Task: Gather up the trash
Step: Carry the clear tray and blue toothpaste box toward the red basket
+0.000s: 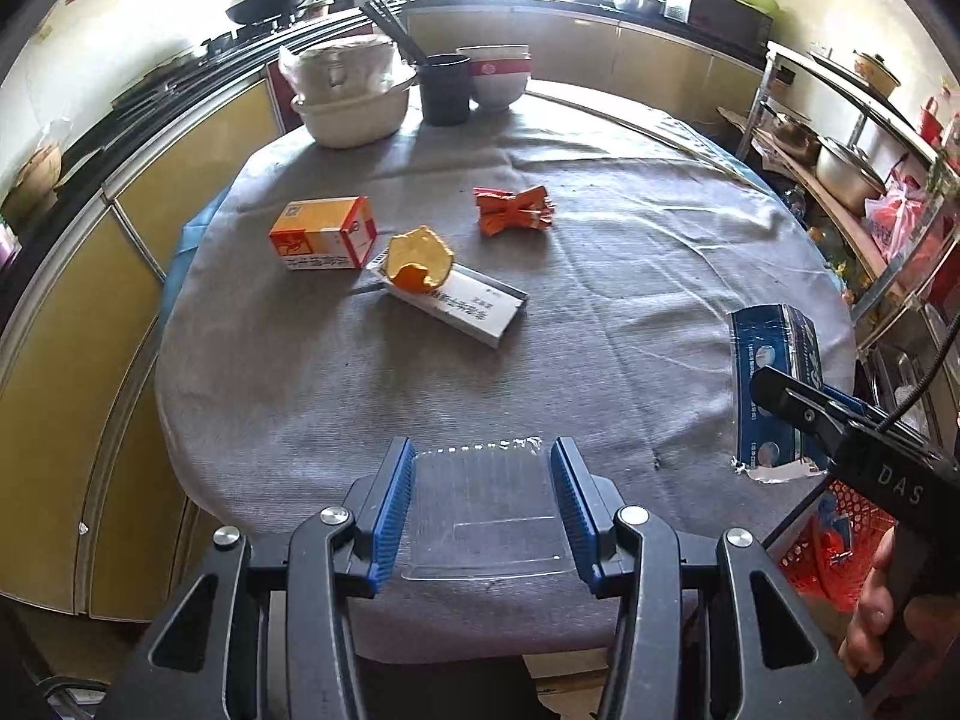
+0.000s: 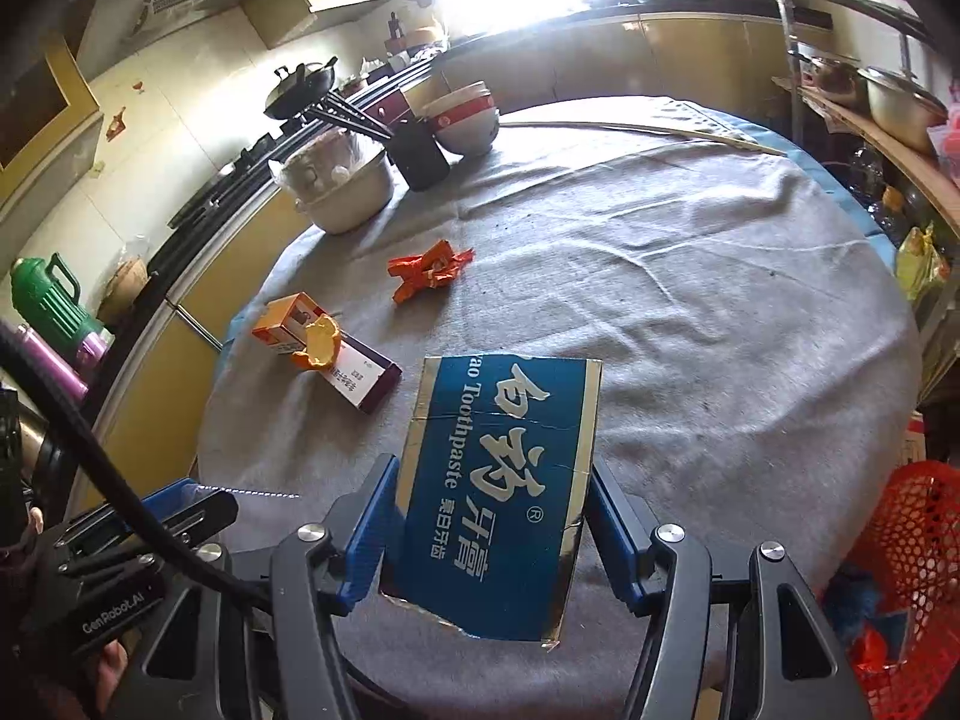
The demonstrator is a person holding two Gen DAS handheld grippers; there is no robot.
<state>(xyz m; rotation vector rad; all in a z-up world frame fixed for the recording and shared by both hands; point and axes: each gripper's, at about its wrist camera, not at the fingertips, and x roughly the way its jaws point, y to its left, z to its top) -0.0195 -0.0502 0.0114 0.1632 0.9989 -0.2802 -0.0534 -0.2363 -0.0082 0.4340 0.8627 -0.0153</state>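
My left gripper (image 1: 483,462) is closed against the sides of a clear plastic tray (image 1: 486,510) at the table's near edge. My right gripper (image 2: 492,474) is closed on a torn blue toothpaste box (image 2: 504,480), also seen in the left wrist view (image 1: 774,372). On the grey cloth lie an orange box (image 1: 321,234), an orange peel (image 1: 418,258) on a white and purple box (image 1: 465,300), and a crumpled red wrapper (image 1: 513,210). A red mesh basket (image 2: 912,570) with trash in it stands low at the right of the table.
A white bowl with a bag (image 1: 348,96), a dark cup with chopsticks (image 1: 444,87) and stacked bowls (image 1: 498,75) stand at the table's far edge. A shelf with pots (image 1: 852,168) is on the right. Yellow cabinets (image 1: 72,312) run along the left.
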